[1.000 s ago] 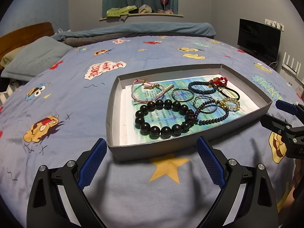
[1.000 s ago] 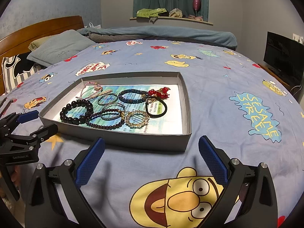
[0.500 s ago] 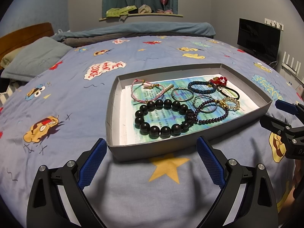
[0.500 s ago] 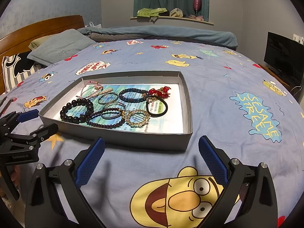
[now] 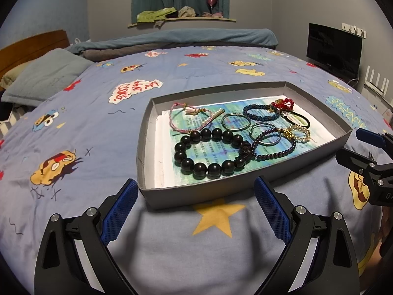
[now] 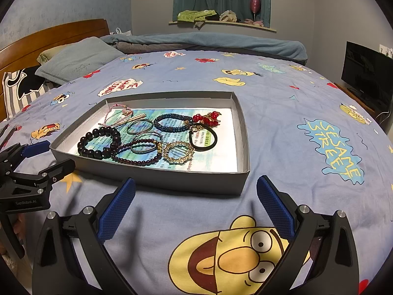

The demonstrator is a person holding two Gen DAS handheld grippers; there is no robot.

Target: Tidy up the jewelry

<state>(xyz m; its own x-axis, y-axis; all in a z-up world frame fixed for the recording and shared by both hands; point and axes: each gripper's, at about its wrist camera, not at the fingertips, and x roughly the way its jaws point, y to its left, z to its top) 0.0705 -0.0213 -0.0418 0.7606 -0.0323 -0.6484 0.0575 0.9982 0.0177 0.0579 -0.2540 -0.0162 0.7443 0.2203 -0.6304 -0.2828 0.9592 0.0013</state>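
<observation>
A shallow grey box (image 5: 145,147) (image 6: 242,132) lies on the bed and holds several bracelets on a printed paper. A large black bead bracelet (image 5: 211,152) (image 6: 99,140) lies nearest the left gripper. A dark purple bead bracelet (image 5: 275,145) (image 6: 137,158), metal bangles (image 5: 235,121), a pink cord bracelet (image 5: 189,118), a blue bead bracelet (image 6: 172,123), red beads (image 6: 208,118), a gold ring bracelet (image 6: 178,151) and a black hair tie (image 6: 203,140) lie beside it. My left gripper (image 5: 194,209) (image 6: 46,156) is open and empty before the box's near wall. My right gripper (image 6: 195,206) (image 5: 361,147) is open and empty at the box's other corner.
The blue cartoon bedsheet (image 6: 307,127) covers the bed all round the box. Pillows (image 6: 78,59) and a wooden headboard (image 6: 49,36) are at the left. A rolled blanket (image 6: 208,41) lies at the far side. A black screen (image 5: 334,49) stands at the right.
</observation>
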